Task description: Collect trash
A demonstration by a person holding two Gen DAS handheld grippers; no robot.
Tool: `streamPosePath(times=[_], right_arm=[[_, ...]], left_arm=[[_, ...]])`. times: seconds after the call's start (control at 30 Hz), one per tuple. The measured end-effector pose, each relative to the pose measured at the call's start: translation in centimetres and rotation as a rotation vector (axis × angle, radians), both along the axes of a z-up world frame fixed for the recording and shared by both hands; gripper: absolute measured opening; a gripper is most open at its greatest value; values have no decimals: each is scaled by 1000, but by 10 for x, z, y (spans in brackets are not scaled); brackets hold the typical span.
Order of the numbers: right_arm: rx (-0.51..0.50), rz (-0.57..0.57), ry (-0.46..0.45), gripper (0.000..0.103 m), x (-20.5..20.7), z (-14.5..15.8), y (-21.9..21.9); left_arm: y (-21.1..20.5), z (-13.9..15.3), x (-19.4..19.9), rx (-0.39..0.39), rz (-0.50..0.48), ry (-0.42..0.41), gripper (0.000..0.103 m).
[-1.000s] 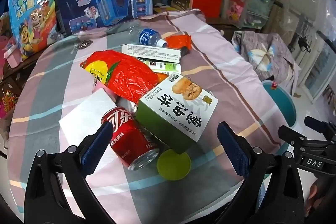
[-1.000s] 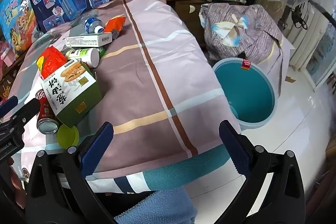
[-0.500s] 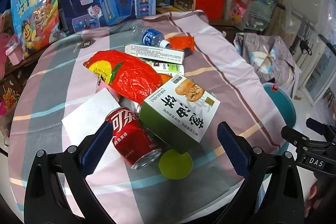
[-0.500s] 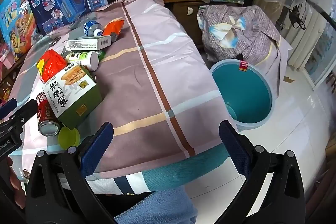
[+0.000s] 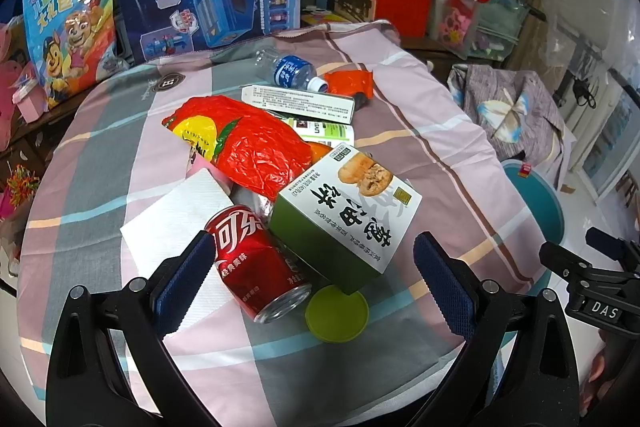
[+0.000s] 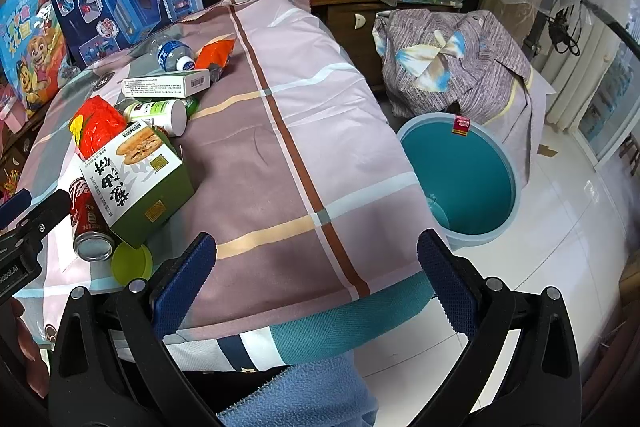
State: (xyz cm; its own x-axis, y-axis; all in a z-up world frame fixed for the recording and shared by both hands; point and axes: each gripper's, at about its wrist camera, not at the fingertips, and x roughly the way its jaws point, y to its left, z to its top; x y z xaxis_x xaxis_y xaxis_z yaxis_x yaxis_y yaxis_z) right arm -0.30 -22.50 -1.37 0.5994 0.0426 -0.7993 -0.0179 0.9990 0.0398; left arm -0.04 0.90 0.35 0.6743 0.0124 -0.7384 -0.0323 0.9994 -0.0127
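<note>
Red can [image 5: 256, 259] beside left hand-held gripper [image 5: 316, 277] | both spread wide, empty

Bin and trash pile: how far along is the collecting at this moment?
Nothing looks collected: the teal bin on the floor looks empty. Nothing is in hand; the left gripper is open over the red can and green box, and the right gripper is open. The red bag, bottle and the rest remain on the table.

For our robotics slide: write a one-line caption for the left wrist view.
Open left gripper poised over a red cola can and green snack box among table litter.
</note>
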Motion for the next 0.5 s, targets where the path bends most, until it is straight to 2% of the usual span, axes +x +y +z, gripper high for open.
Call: streamPosePath(times=[0.5], right_arm=[[6,-9,6,97,-1,-1,-3]], left_arm=[[5,2,0,2,0,-5,99]])
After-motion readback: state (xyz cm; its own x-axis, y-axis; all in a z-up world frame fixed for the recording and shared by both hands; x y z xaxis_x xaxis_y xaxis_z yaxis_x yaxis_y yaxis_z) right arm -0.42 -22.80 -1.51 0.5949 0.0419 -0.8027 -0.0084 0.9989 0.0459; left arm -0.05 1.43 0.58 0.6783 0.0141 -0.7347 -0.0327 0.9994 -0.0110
